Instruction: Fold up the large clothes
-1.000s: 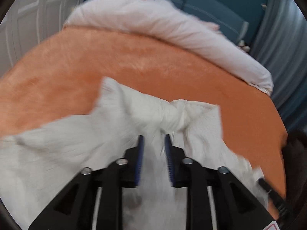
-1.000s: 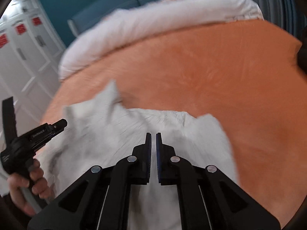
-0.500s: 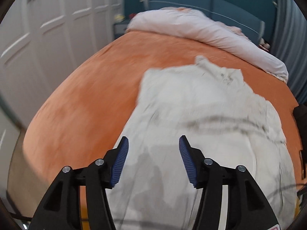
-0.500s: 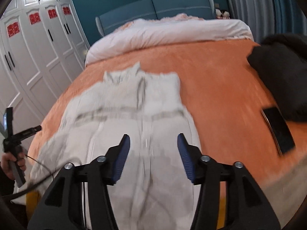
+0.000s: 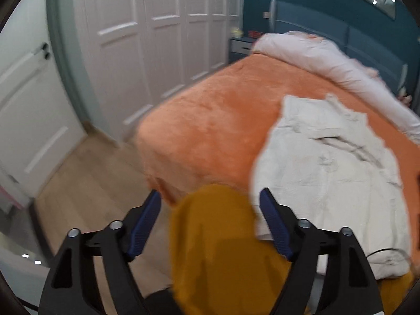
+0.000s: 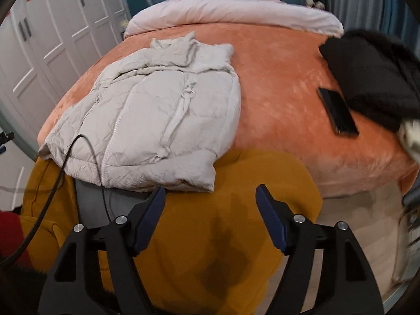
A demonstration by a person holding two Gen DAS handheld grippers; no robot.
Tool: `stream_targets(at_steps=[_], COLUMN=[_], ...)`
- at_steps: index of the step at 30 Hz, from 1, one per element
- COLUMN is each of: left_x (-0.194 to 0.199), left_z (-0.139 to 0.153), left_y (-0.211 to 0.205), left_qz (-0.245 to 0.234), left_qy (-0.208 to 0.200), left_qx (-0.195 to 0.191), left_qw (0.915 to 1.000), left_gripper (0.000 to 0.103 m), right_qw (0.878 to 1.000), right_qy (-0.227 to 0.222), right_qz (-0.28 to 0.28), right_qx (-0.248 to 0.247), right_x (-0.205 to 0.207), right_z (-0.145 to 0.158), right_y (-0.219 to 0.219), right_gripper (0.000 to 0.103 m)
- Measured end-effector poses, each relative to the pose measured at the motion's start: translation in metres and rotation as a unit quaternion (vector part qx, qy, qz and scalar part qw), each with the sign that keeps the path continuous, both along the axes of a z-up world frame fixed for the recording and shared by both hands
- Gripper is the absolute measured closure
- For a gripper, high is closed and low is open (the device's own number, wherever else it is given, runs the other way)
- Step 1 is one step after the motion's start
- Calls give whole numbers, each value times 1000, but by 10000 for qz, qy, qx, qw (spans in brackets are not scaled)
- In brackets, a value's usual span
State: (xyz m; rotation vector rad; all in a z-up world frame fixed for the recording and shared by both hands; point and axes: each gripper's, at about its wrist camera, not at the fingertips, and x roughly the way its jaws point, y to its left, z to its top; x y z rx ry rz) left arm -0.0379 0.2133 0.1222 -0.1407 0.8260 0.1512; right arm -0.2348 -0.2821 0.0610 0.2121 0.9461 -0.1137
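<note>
One pale jacket (image 6: pixel 157 110) overhangs the orange bed's (image 6: pixel 283 78) near edge

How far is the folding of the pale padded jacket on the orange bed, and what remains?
Done: the pale padded jacket lies spread front up on the orange bed, sleeves apparently tucked in. In hand: nothing; the left claw and right claw are opening, with no jacket fabric between them. Left: probably folding it shorter, and then perhaps the dark garment beside the phone.
</note>
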Motion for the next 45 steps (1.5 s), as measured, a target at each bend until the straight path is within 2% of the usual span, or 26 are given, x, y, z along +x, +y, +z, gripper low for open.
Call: stream_targets(at_steps=[2, 3, 5, 6, 8, 12, 13, 14, 15, 16, 17, 18, 19, 22, 25, 29, 33, 36, 38, 40, 42, 43, 44, 45], left_x=[19, 31, 49, 55, 59, 70, 68, 68, 73, 76, 79, 79, 80, 73, 63, 45, 37, 58, 85, 126, 179, 208, 235, 255], left_z=[-16, -30, -53, -65, -78, -106, -107, -107, -108, -109, -111, -108, -103, -69, -17, 63, 113, 135, 140, 135, 117, 102, 88, 70], left_y=[-11, -17, -30, -35, -41, -37, -32, -31, -33, -34, -36, -38, -39, -36, -31, -24, -32, -43, -54, -73, -99, -114, -126, -132], left_qz=[-274, -510, -742, -761, -893, -683, -658, -635, -672, -759, -848, -892, -947, -1142, -1341, -1716, -1985, -2037, -2011, -1950, -1812, -1643, -1532, -1428], left_qy=[212, 434, 830, 1082, 1252, 1426, 1379, 1291, 1264, 1283, 1311, 1266, 1177, 736, 106, -754, -1318, -1623, -1705, -1645, -1302, -1144, -1010, -910], left_qx=[-355, -605, -859, -949, -1350, -1601, -1682, -1697, -1680, -1725, -1784, -1773, -1760, -1958, -2177, -2454, -2389, -2389, -2230, -2030, -1746, -1531, -1337, -1174], left_qw=[9988, 9959, 9901, 9867, 9788, 9744, 9738, 9749, 9753, 9737, 9715, 9719, 9727, 9712, 9667, 9511, 9413, 9355, 9385, 9454, 9590, 9677, 9739, 9785], left_gripper=[21, 21, 21, 22, 21, 24, 28, 31, 45, 63, 68, 79, 91, 97, 100, 101, 101, 101, 101, 100, 99, 96, 93, 90], right_qw=[9993, 9982, 9936, 9916, 9880, 9865, 9865, 9865, 9866, 9869, 9868, 9881, 9908, 9980, 9962, 9844, 9667, 9542, 9501, 9512, 9589, 9614, 9624, 9611], right_qy=[100, 144, 271, 293, 311, 432, 482, 517, 556, 594, 597, 555, 451, -101, -828, -1727, -2537, -2991, -3119, -3087, -2833, -2725, -2647, -2597], right_qz=[-140, -220, -382, -396, -463, -345, -341, -317, -289, -274, -212, -147, -99, 83, 52, -35, -145, -66, 31, 11, -153, -313, -522, -887], right_qx=[324, 542, 1031, 1198, 1440, 1543, 1525, 1519, 1509, 1476, 1492, 1429, 1272, 619, 268, 321, 316, 69, 8, -43, 95, 233, 316, 311], right_x=[11, 19, 35, 39, 45, 59, 62, 65, 66, 68, 68, 68, 66, 56, 40, 21, 10, 25, 53, 99, 154, 178, 198, 216], right_z=[-17, -27, -44, -48, -55, -63, -64, -65, -66, -67, -68, -66, -60, -28, 16, 74, 135, 162, 167, 158, 139, 129, 121, 118], right_y=[-6, -10, -15, -16, -16, -11, -10, -9, -9, -7, -6, -3, 2, 17, 22, 11, -1, -2, -8, -22, -40, -51, -61, -73], right_gripper=[34, 34, 34, 34, 34, 34, 38, 47, 52, 64, 78, 80, 85, 89, 90, 92, 92, 93, 92, 91, 87, 81, 74, 74])
